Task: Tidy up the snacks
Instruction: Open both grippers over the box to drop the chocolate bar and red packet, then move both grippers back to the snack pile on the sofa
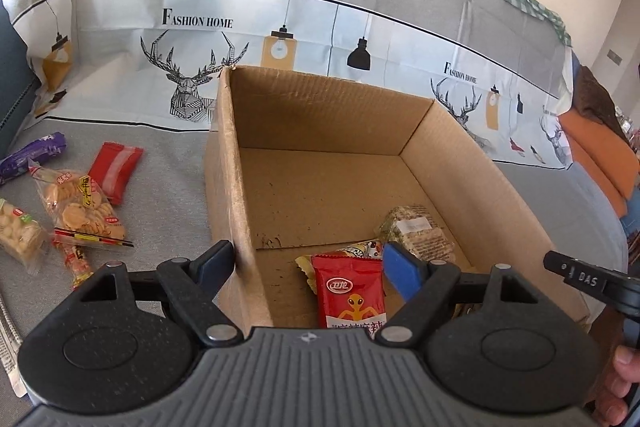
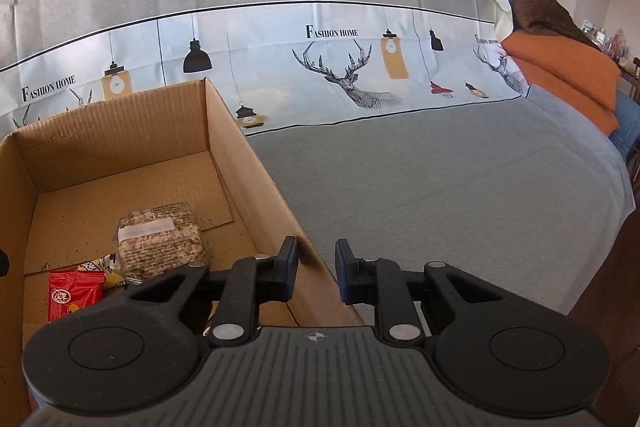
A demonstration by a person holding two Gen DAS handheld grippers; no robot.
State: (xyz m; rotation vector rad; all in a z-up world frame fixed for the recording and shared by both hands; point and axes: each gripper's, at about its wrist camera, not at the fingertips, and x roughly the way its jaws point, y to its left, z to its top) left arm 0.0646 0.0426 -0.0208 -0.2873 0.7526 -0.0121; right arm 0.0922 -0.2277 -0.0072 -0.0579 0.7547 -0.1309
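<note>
I am sorting snacks into the cardboard box [image 1: 320,183], which sits on a grey cover printed with deer and lamps, and everything here is placed against that box. Inside it, near the front wall, lie a red packet [image 1: 350,291], a yellowish wrapper half under it, and a grain bar [image 1: 416,231] toward the right wall. The rest of the snacks are still outside, to the box's left: a bag of round crackers [image 1: 80,207], a red sachet [image 1: 115,171], a purple packet [image 1: 32,157] and a pale biscuit pack [image 1: 18,235].

My left tongs [image 1: 308,263] stand wide and empty, straddling the box's left wall, one finger outside and one inside. My right tongs [image 2: 317,271] are drawn narrow around the box's right wall near the front corner; a gap shows between the pads, and I can't say whether they actually pinch the cardboard.

I judge the job well short of half done, and that I'm between drops or steadying the box. Next, I expect the left tongs must swing out left of the box, come down over one loose pack and close on it.
</note>
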